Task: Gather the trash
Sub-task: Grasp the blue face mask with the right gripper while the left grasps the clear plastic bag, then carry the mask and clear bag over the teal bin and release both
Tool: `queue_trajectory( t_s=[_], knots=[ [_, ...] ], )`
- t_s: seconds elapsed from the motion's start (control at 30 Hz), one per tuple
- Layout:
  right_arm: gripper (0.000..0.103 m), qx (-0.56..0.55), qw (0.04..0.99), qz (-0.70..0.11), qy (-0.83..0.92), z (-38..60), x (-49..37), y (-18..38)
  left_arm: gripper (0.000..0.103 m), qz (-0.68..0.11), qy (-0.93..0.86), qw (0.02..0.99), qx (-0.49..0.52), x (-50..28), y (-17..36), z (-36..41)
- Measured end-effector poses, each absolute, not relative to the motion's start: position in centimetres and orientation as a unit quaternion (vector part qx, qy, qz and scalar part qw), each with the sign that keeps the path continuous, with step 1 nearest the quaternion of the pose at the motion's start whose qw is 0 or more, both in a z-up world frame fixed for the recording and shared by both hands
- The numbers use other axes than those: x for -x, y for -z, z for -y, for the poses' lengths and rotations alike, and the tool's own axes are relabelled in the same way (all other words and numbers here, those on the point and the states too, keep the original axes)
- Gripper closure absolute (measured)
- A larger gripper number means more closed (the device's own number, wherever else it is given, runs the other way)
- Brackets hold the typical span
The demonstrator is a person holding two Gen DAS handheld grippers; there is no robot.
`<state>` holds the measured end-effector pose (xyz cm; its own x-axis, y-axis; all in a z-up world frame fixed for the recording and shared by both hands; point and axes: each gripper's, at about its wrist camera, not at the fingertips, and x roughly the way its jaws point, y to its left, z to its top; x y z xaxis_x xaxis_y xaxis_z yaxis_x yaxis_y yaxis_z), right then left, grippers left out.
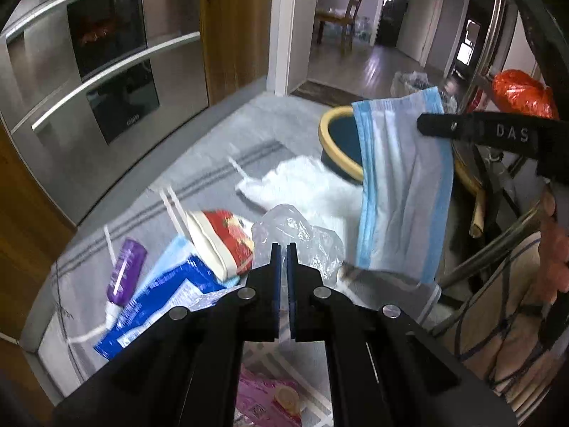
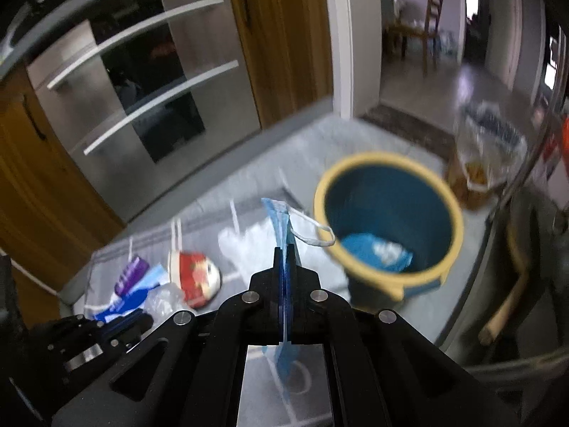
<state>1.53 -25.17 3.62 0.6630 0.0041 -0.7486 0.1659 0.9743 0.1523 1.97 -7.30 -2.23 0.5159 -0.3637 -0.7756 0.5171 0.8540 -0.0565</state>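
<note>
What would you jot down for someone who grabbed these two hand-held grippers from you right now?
Right hand-held gripper: shut on a blue face mask, held in the air beside the bin.
Left hand-held gripper: shut on a clear plastic bag.
Done: one blue wrapper already lies in the bin.
Left: drop the mask and bag in, then collect from the grey mat the red cup, purple tube, blue-and-white packet, white tissue and pink packet.

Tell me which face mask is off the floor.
The blue face mask pinched in the right gripper, hanging above the rug; the other mask lies flat under the litter.
</note>
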Motion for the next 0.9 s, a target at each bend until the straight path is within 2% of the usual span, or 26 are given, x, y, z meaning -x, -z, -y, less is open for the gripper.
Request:
queue_trajectory(
  t_s=[0.43,0.9],
  knots=[
    [0.101,-0.127,0.927,-0.333,0.117,32.1,-4.2,-6.6,0.100,-0.374,0.270,0.883,-0.088,-6.1,-2.9,10.3],
    [0.101,-0.156,0.910,-0.323,0.208,38.8,-8.0,-4.2,0.100,-0.368,0.323,0.868,-0.085,-11.5,-4.3,19.4]
  ],
)
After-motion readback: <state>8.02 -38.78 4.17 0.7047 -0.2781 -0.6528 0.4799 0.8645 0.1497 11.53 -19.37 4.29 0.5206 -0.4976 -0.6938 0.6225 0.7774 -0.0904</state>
